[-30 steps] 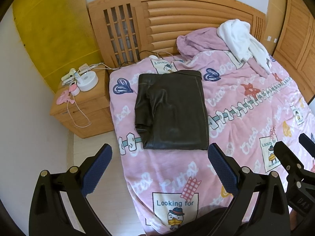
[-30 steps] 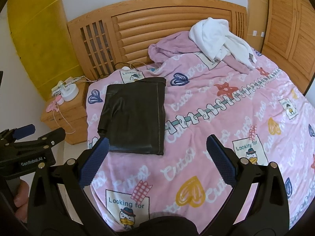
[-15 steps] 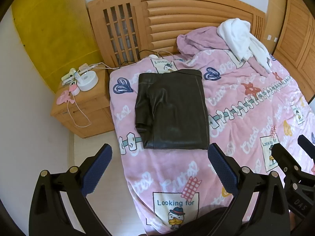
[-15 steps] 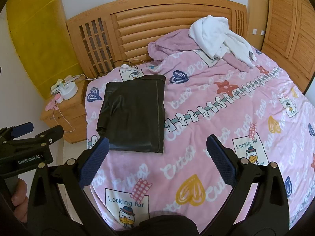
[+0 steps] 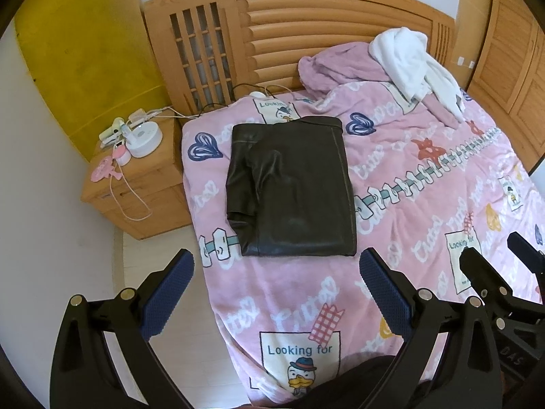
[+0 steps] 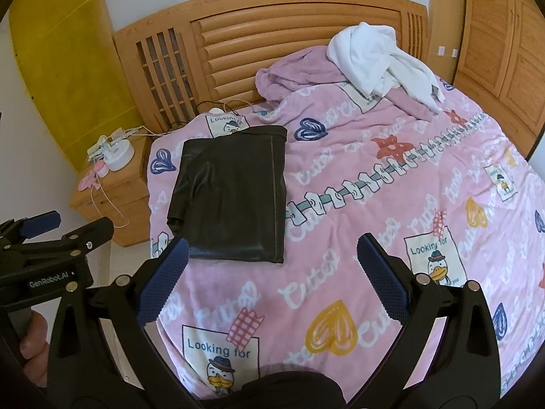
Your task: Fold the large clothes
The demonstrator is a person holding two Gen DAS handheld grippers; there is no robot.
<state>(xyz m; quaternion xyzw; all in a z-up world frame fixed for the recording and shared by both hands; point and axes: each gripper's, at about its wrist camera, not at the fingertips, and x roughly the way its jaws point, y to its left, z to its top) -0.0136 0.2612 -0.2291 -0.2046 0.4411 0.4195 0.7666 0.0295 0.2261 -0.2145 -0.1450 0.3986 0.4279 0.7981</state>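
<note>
I hold both claws spread wide and empty above the foot of the bed (image 5: pixel 425 184): my left claw (image 5: pixel 276 293) and my right claw (image 6: pixel 269 279) grip nothing. The black garment (image 5: pixel 293 187) lies folded into a neat rectangle on the pink blanket (image 6: pixel 357 211), near the bed's left edge and the nightstand (image 5: pixel 136 191), well apart from both claws.

Over the last second little has changed. The garment has not moved or unfolded; my claws have only drifted back a touch, so the bed sits slightly farther off in both views. I judge this piece done, its fold holding without my grip.

A white garment (image 6: pixel 378 61) lies crumpled on the bunched blanket by the headboard (image 6: pixel 272 34), untouched. If more folding remains, that is likely my next reach, and it sits far across the bed.
</note>
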